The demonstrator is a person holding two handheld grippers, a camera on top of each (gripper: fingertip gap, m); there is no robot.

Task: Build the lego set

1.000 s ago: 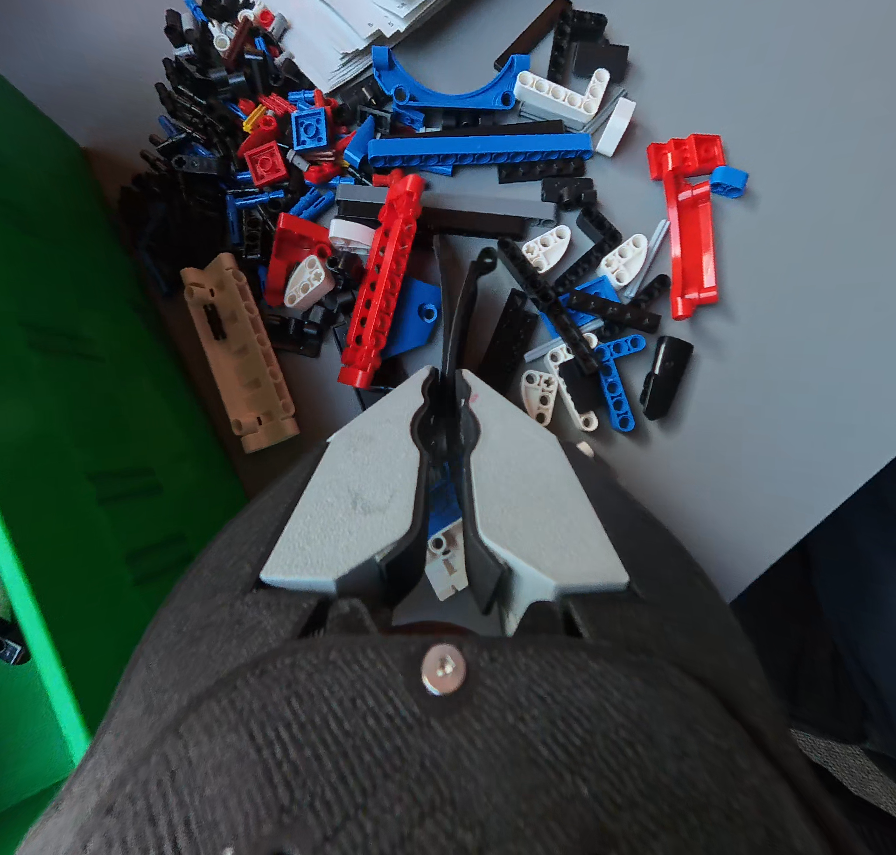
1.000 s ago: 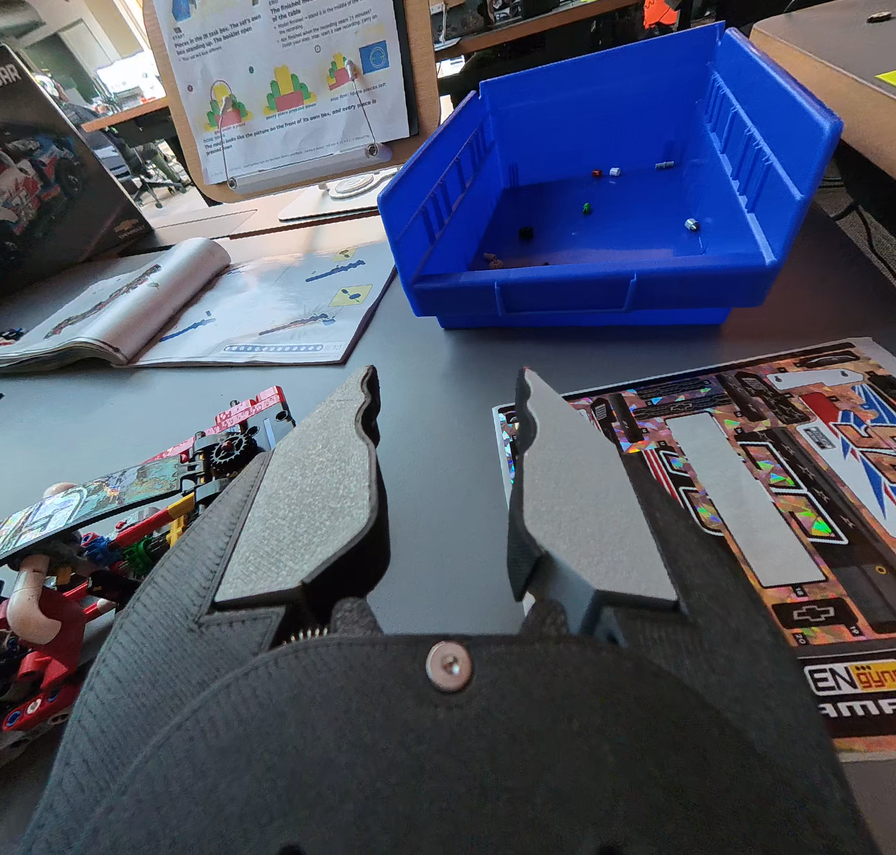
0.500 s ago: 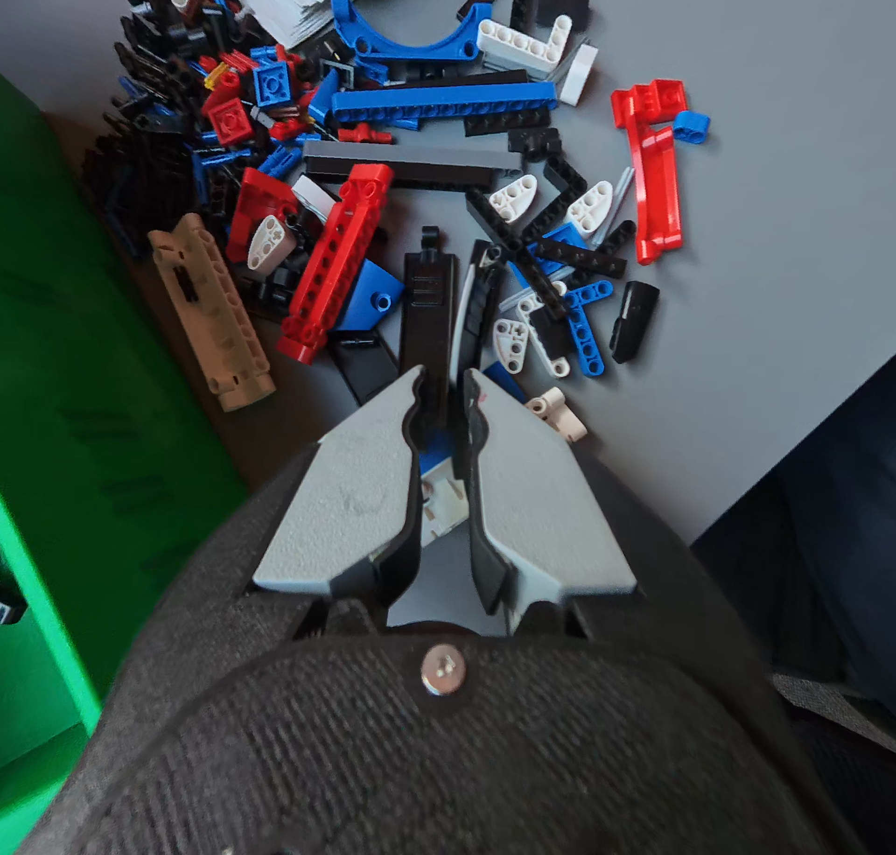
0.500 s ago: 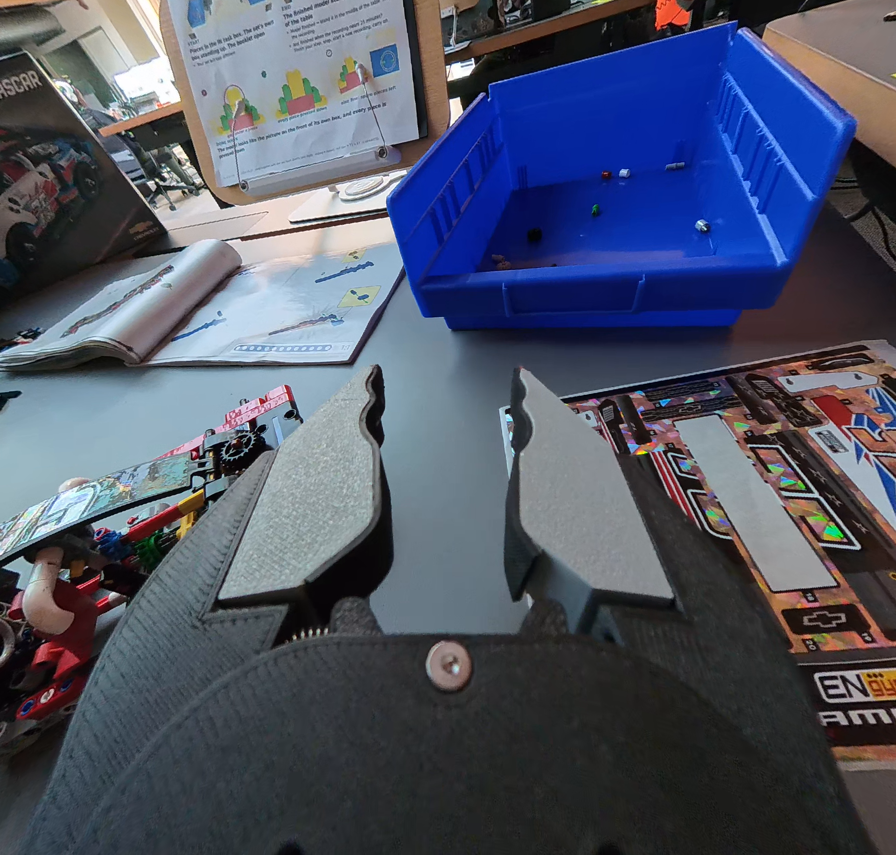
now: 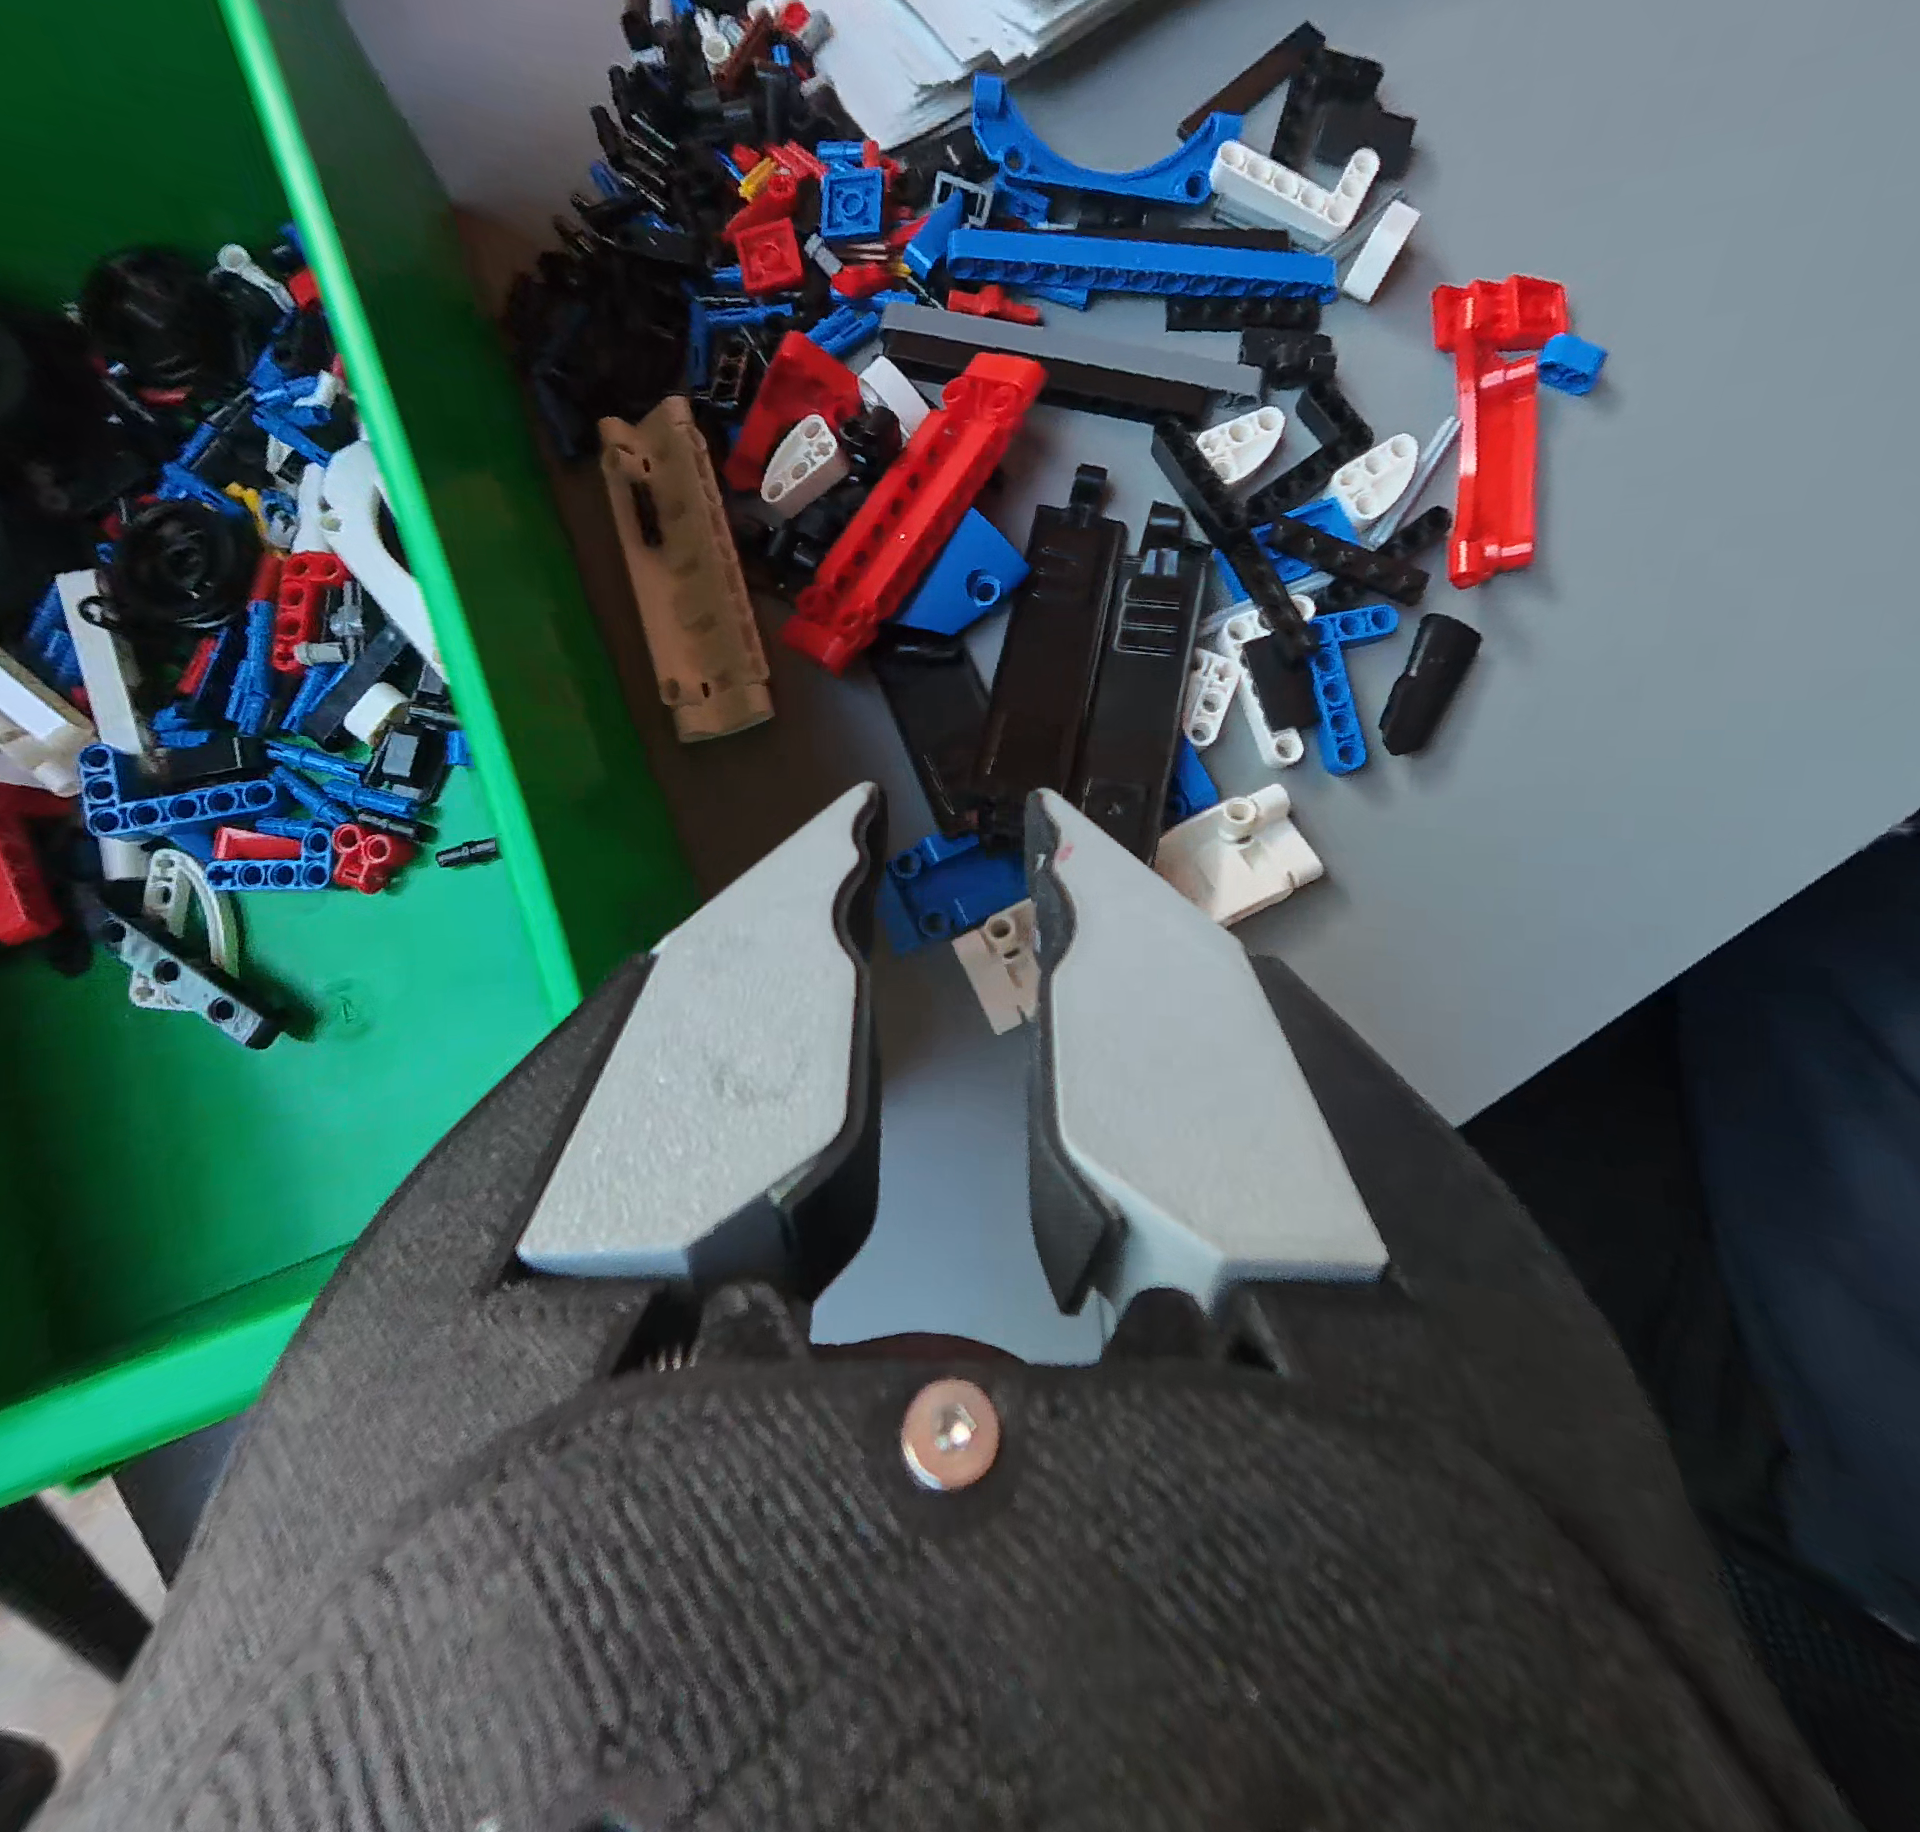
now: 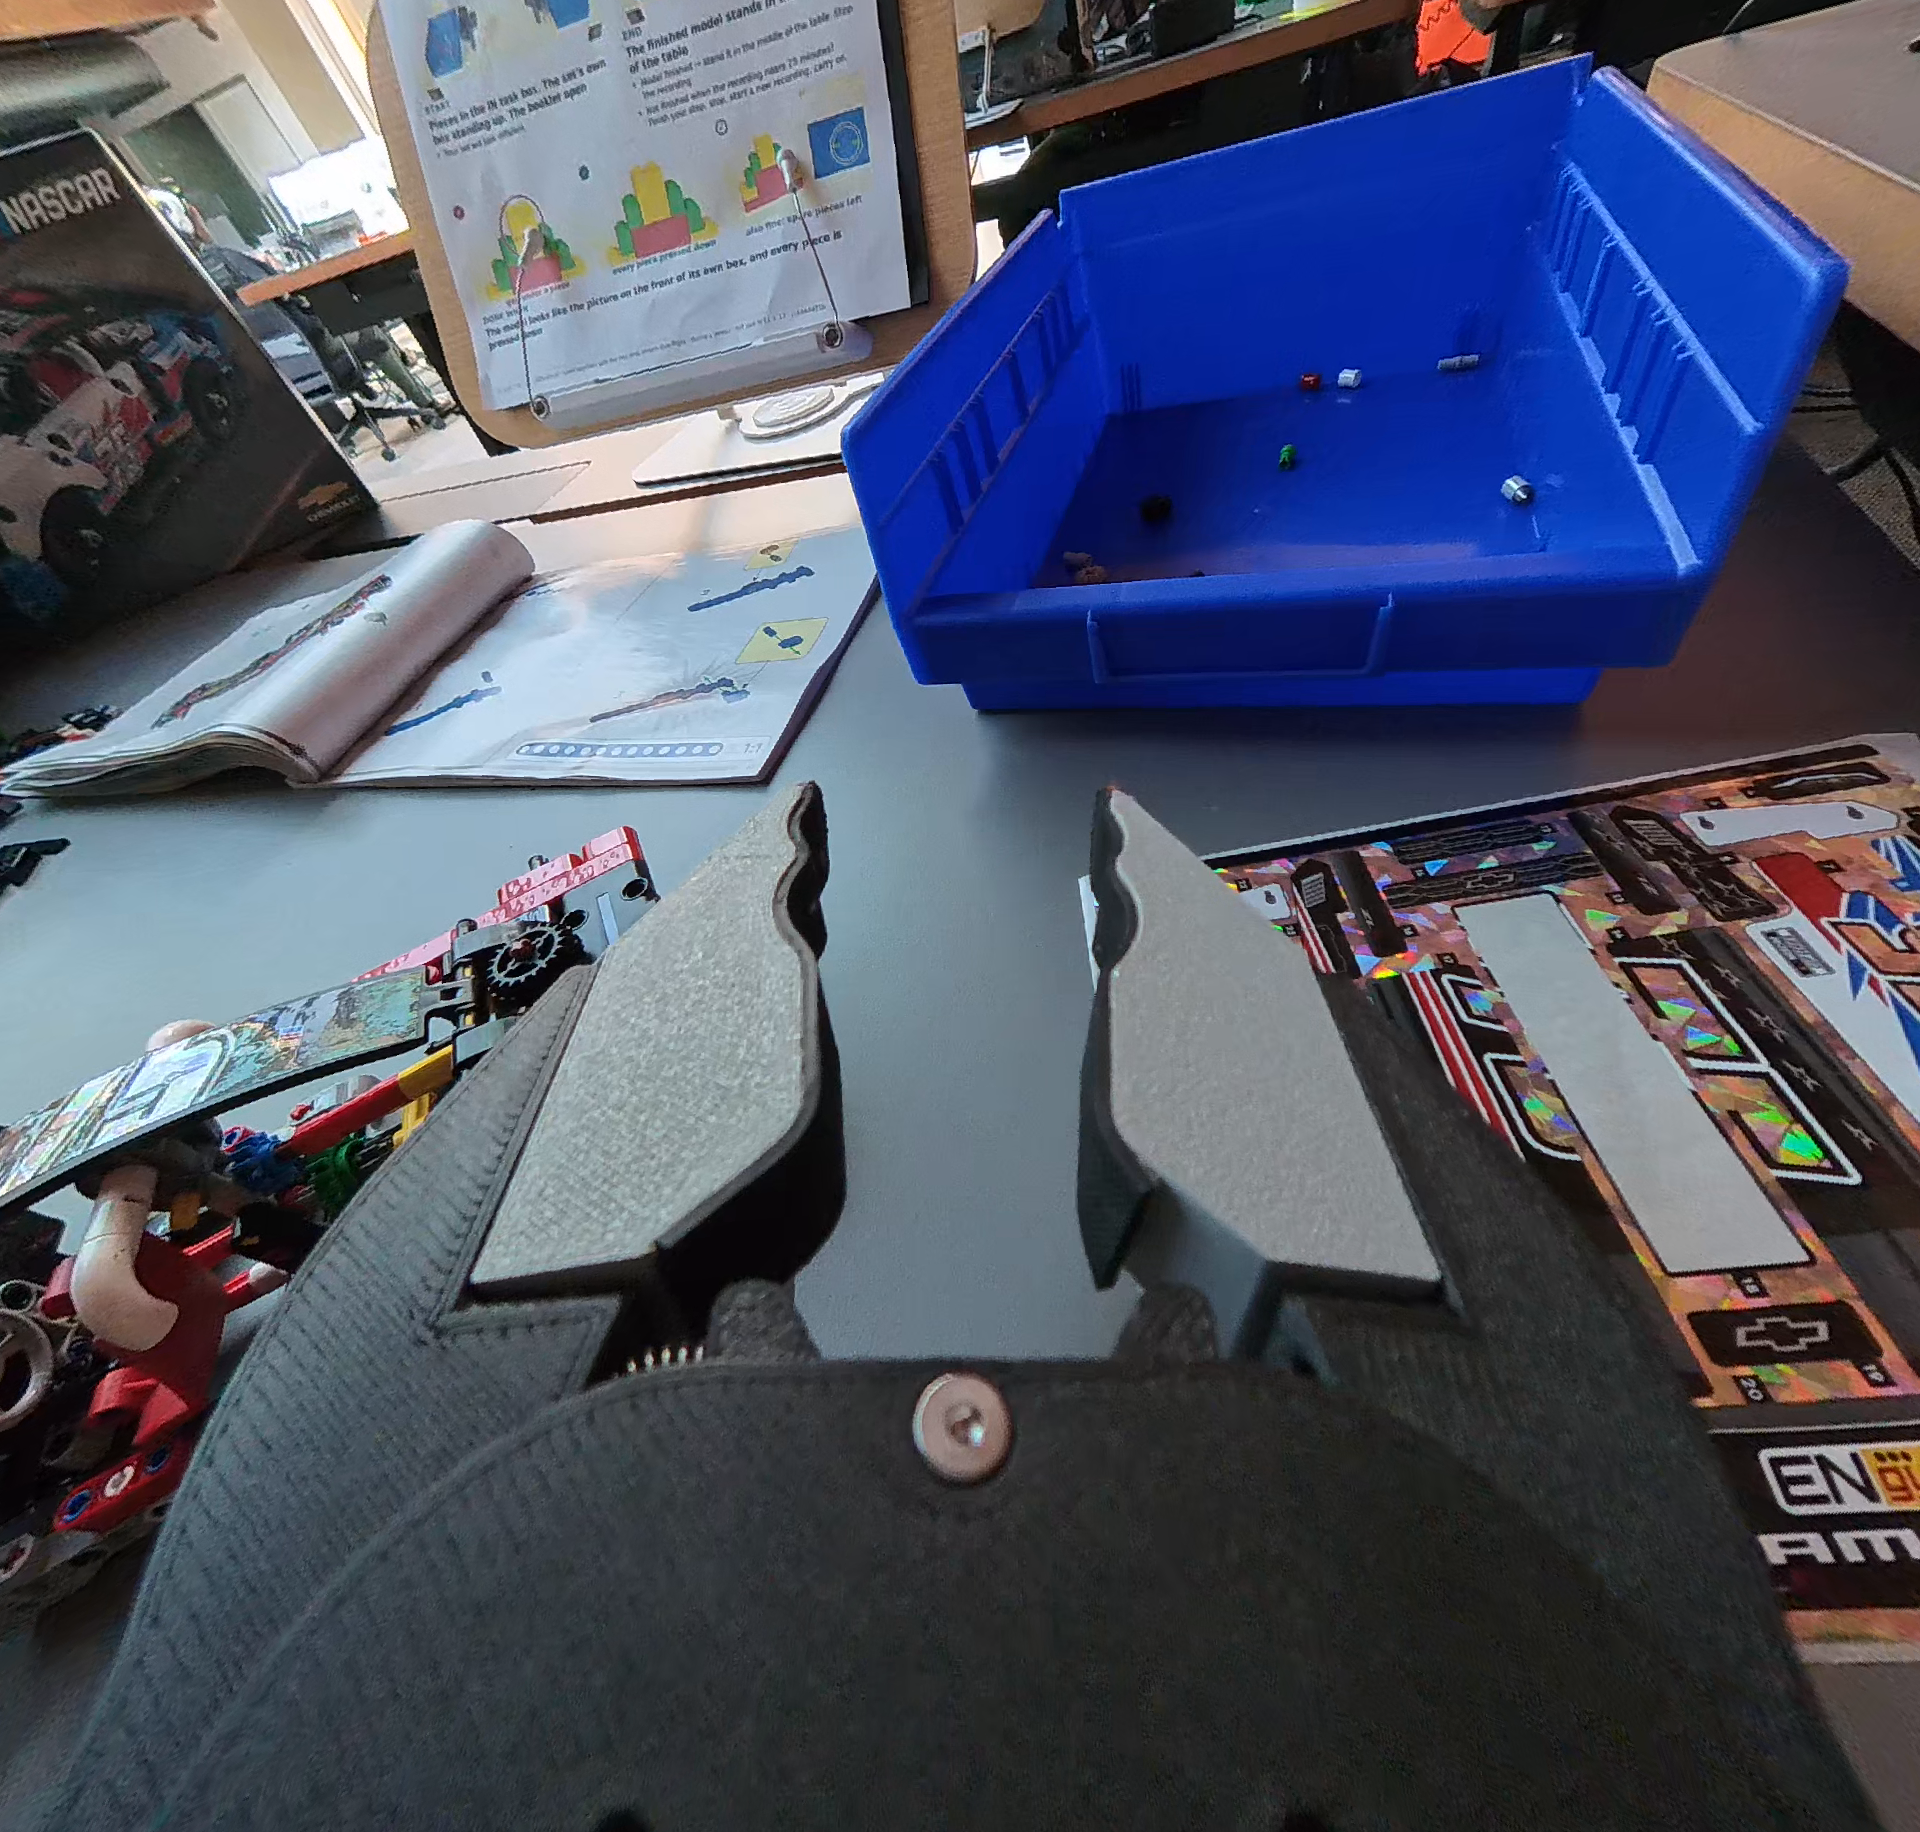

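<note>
Hovering over brick pile [image 5: 1039,411] on table [image 5: 1662,172], our left tool [image 5: 951,826] narrowly parted, seemingly unladen, blue piece [image 5: 951,894] beneath; right tool [image 6: 956,816] wide, bare, near sticker sheet [image 6: 1610,1055].

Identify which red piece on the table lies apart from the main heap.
The red bracket-shaped piece at the far right, touching only a small blue connector. The long red holed beam lies within the heap.

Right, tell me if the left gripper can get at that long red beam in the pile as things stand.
Probably yes: the left gripper is open and holds nothing, and the long red beam lies on top of the pile, unburied. Black panels lie between, so coming from above seems easiest.
</note>
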